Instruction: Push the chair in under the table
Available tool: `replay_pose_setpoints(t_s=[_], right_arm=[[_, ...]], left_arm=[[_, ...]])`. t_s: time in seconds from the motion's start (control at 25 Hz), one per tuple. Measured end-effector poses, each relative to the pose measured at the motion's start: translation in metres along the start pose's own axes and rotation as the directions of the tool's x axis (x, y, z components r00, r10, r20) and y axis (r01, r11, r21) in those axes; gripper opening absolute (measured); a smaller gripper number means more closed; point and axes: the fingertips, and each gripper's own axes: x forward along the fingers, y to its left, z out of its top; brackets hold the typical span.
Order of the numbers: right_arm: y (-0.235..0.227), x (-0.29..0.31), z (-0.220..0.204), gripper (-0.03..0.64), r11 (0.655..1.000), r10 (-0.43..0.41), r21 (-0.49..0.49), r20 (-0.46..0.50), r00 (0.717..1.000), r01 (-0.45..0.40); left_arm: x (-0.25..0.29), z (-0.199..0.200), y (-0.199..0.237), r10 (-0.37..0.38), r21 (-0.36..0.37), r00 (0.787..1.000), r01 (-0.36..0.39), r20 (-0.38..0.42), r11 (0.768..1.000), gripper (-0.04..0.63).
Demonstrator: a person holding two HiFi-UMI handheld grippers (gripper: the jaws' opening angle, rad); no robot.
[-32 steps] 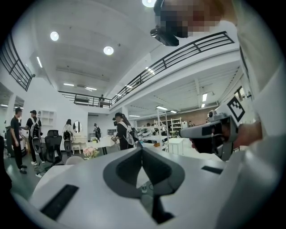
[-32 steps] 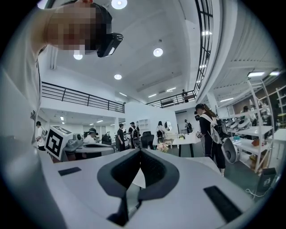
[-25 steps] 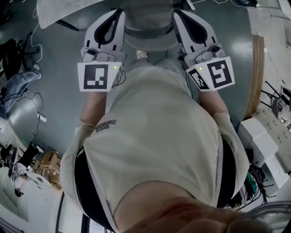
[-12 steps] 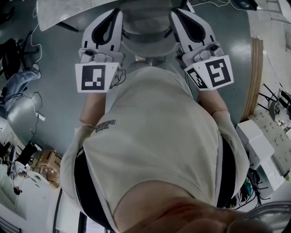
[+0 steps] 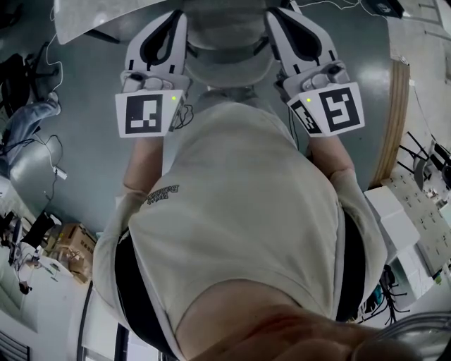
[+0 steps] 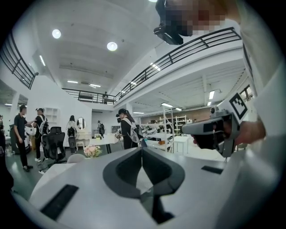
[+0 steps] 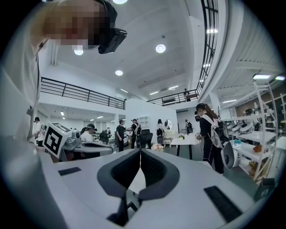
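In the head view the chair (image 5: 227,51) shows only as a pale grey rounded part at the top middle, just beyond my chest. My left gripper (image 5: 179,18) and right gripper (image 5: 277,15) flank it on either side, pointing away from me. Whether they touch it I cannot tell. The pale table's (image 5: 91,15) edge lies at the top left, beyond the left gripper. In the left gripper view the left gripper (image 6: 142,150) has its dark jaws shut with nothing between them. The right gripper (image 7: 140,151) is shut the same way in its own view.
Grey floor lies all round. Cables and a bundle of cloth (image 5: 28,123) are at the left, boxes (image 5: 70,243) at the lower left, white shelving (image 5: 409,225) at the right. Both gripper views look across a hall with several standing people (image 7: 208,134) and a white table (image 7: 190,141).
Both grippers have edged toward the top of the head view, the chair part between them. The floor clutter at the left has slid down and outward, as I step forward.
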Motion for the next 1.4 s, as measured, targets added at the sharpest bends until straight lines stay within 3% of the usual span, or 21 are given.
replay_pose_setpoints(t_s=[0.24,0.36,0.48,0.56,0.68,0.8,0.92,1.04,1.24,1.4], right_arm=[[-0.014,0.004,-0.021,0.011,1.000,-0.018,0.018,-0.057,0.998,0.019],[-0.016,0.010,-0.030,0.011,0.999,-0.009,0.041,-0.086,0.996,0.012],[-0.018,0.015,-0.047,0.011,1.000,0.005,0.030,-0.133,0.991,-0.001],[-0.018,0.016,-0.066,0.014,0.999,0.029,0.021,-0.182,0.983,-0.026],[-0.010,0.017,-0.104,0.167,0.995,0.095,0.015,-0.296,0.951,-0.094],[-0.001,0.016,-0.144,0.214,0.989,0.138,0.002,-0.402,0.905,-0.149],[0.011,0.010,-0.188,0.246,0.978,0.195,0.032,-0.492,0.849,-0.206],[0.019,-0.007,-0.234,0.258,0.964,0.246,0.065,-0.579,0.778,-0.256],[0.047,-0.038,-0.308,0.262,0.920,0.353,0.145,-0.709,0.610,-0.365],[0.063,-0.053,-0.347,0.262,0.891,0.401,0.188,-0.752,0.524,-0.413]], left_arm=[[0.009,-0.021,0.002,0.007,0.003,0.998,-0.007,-0.069,1.000,0.011],[0.017,-0.039,0.005,-0.028,0.014,0.992,0.030,-0.124,0.999,0.011],[0.026,-0.064,0.001,-0.079,0.024,0.976,0.086,-0.202,0.996,0.011],[0.031,-0.083,-0.009,-0.138,0.035,0.954,0.153,-0.267,0.988,0.011],[0.033,-0.117,-0.030,-0.246,0.038,0.891,0.281,-0.381,0.959,0.012],[0.034,-0.143,-0.046,-0.338,-0.008,0.843,0.369,-0.419,0.929,0.028],[0.032,-0.166,-0.062,-0.404,-0.018,0.799,0.443,-0.445,0.896,0.140],[0.024,-0.204,-0.085,-0.454,-0.011,0.719,0.528,-0.526,0.849,0.181],[-0.002,-0.270,-0.121,-0.512,-0.022,0.570,0.654,-0.642,0.756,0.222],[-0.027,-0.315,-0.140,-0.561,-0.098,0.476,0.697,-0.678,0.710,0.225]])
